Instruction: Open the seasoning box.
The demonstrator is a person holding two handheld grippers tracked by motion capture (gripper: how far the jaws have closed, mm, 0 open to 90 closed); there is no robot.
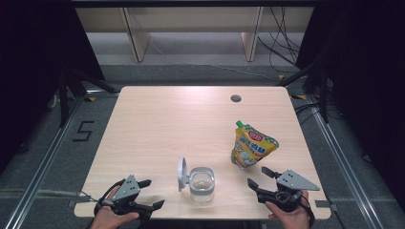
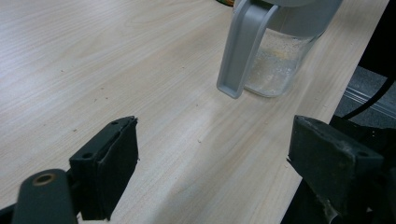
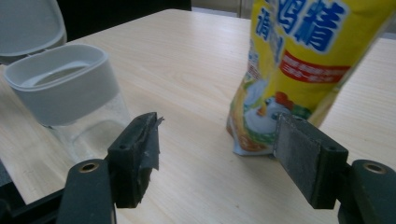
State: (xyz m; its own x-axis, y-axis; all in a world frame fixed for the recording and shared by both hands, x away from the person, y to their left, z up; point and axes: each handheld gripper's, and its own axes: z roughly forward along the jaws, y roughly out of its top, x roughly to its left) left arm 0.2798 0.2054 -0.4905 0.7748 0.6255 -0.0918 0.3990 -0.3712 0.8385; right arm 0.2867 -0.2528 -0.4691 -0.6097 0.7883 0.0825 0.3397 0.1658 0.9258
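A yellow stand-up pouch (image 1: 251,145) with a green cap stands upright on the right half of the wooden table (image 1: 181,119). A clear jar (image 1: 201,184) with a grey rim sits near the front edge, its grey lid (image 1: 182,173) flipped open to the left. My right gripper (image 1: 261,177) is open just in front of the pouch (image 3: 299,60), nothing between its jaws; the jar (image 3: 70,93) is to its left. My left gripper (image 1: 152,193) rests open at the front left, pointing toward the jar (image 2: 280,56) and its hanging lid (image 2: 240,51).
A round cable hole (image 1: 235,98) lies at the table's far right. Wooden shelving legs and cables stand on the floor beyond the table. Metal floor rails run along both sides.
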